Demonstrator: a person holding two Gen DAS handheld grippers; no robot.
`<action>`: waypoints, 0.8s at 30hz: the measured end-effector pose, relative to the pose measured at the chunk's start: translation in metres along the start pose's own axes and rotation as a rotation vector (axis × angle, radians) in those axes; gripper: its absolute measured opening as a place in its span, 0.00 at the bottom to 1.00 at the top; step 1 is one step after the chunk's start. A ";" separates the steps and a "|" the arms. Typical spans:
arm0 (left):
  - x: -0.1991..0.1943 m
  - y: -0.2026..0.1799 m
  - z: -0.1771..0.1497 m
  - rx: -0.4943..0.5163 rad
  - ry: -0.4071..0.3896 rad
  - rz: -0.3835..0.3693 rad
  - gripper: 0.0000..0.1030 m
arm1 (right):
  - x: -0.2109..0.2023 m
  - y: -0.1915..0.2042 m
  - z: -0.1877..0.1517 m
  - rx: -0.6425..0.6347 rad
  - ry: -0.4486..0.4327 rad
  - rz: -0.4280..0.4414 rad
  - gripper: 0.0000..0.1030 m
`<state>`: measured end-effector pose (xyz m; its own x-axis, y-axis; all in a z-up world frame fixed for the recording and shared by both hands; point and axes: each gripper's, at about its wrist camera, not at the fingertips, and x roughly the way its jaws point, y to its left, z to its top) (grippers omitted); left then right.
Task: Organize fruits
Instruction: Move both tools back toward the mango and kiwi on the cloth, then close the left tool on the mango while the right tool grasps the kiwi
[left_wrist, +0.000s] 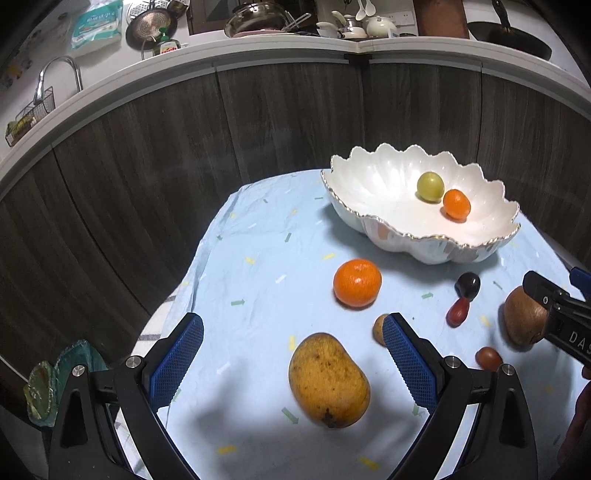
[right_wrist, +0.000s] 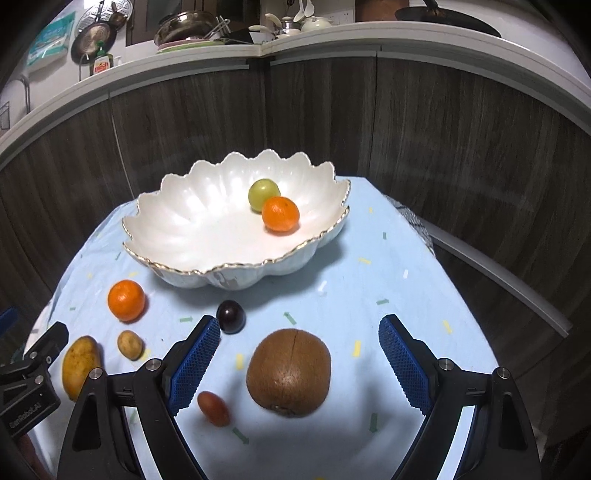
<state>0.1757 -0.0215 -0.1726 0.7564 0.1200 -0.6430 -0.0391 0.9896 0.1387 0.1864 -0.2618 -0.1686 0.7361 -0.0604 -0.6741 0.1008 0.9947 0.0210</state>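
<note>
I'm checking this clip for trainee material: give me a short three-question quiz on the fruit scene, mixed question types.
1. True or false: the white bowl already holds two fruits.
2. Which fruit lies between the open jaws of the left gripper? A mango, B kiwi, C dark plum
3. Fill in: the right gripper frames the ____.

Key: 1 true: a green fruit and a small orange. 2 A. 3 kiwi.

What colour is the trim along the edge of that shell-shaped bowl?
Gold, on a pearly white bowl; the right wrist view shows it best.
</note>
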 end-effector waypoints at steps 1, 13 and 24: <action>0.002 -0.001 -0.002 0.005 0.005 0.004 0.96 | 0.001 0.000 -0.001 0.000 0.001 -0.002 0.86; 0.015 -0.002 -0.017 -0.003 0.054 0.005 0.96 | 0.012 0.003 -0.012 -0.021 0.021 -0.004 0.86; 0.029 -0.005 -0.028 0.000 0.095 -0.001 0.95 | 0.024 0.003 -0.019 -0.028 0.047 0.000 0.86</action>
<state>0.1796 -0.0209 -0.2133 0.6914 0.1256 -0.7114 -0.0383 0.9898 0.1375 0.1911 -0.2584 -0.1988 0.7041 -0.0572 -0.7078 0.0818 0.9967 0.0008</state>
